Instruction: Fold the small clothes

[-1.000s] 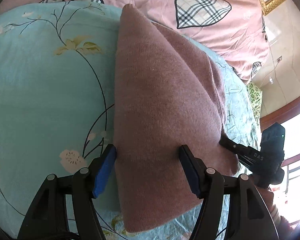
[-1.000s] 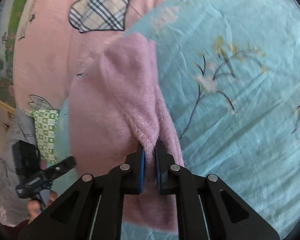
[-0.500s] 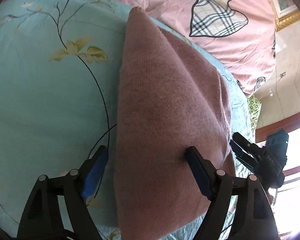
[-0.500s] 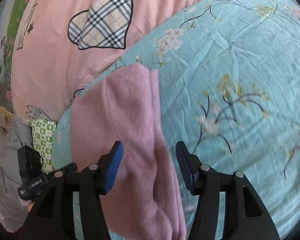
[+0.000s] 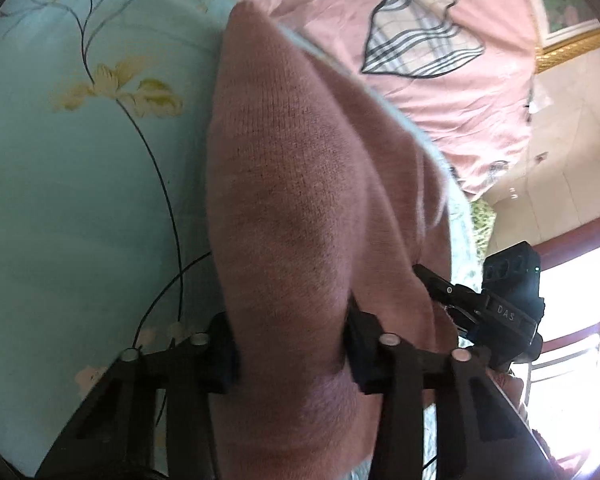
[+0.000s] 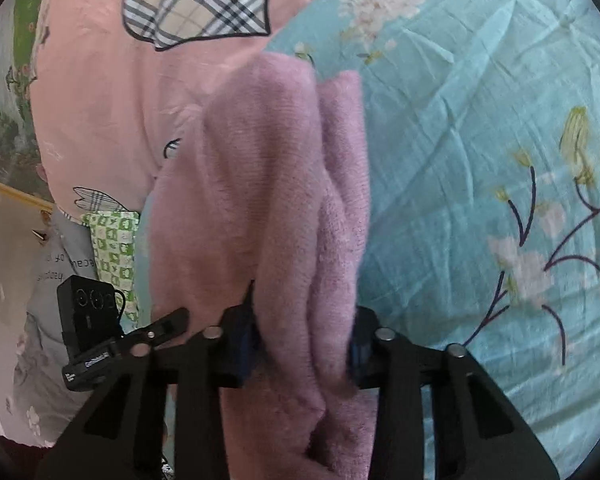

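A pink knitted garment [image 5: 300, 180] lies folded into a long bundle on the light blue floral sheet [image 5: 80, 220]. My left gripper [image 5: 290, 340] straddles the bundle's near end. Its jaws are closing, and both pads squeeze the cloth, which bulges between them. In the right wrist view the same garment [image 6: 260, 160] shows its fluffier side with stacked folds. My right gripper [image 6: 302, 340] has its jaws closing on the near folds, and the cloth is bunched between the pads. Each view shows the other gripper beside the garment: the right gripper's body [image 5: 500, 312] and the left gripper's body [image 6: 92, 332].
A pink quilt with a plaid heart [image 5: 412, 40] lies beyond the blue sheet. A green checked cloth [image 6: 112, 248] hangs at the bed's edge. Pale floor tiles [image 5: 560, 140] and a bright window [image 5: 572, 320] are off the bed's side.
The left jaws went from wide around the bundle to pinching it. The right jaws let go of a thin fold, opened, moved forward, and now close on a thicker bunch.
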### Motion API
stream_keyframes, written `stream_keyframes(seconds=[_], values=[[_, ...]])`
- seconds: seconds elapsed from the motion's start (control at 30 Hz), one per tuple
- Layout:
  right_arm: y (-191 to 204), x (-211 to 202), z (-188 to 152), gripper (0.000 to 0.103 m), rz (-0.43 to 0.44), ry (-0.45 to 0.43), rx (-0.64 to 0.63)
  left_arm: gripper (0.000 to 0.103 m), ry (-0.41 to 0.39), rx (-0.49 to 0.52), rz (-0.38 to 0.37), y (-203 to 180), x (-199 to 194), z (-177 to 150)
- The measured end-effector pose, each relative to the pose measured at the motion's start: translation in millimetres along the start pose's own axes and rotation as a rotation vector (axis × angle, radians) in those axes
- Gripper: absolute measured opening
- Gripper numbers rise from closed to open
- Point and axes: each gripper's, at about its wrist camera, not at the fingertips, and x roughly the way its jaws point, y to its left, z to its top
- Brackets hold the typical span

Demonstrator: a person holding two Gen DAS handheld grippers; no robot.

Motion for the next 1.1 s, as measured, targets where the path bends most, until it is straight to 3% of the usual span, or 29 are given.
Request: stream_keyframes(seconds=[0.13,0.3,0.6,0.77,0.93,1.1], values=[[25,-20,-12,0.030,0.067,-0.037,0.006,0.035,-0.020,0.036,-0.031,-3,-34,-10],[73,-16,-43,0.029,0.107,-0.002,-0.051,0.035,-0.092,0.013,-0.027,21,-107,-37],[148,55,-113,0.028,0.224,0.137,-0.135,0.034,-0.208,-0.047,0.087,80,-204,-88],[165,96,-134,0.028,0.224,0.207,-0.163,0.034,-0.202,-0.115,0.129,120,-208,-107],[144,119,-141,0.029,0.162,0.250,-0.107,0.035,-0.204,-0.184,0.125,151,-201,-120],[146,119,-141,0.038,0.118,0.249,-0.126,0.048,-0.189,-0.181,0.175,150,-200,-117]])
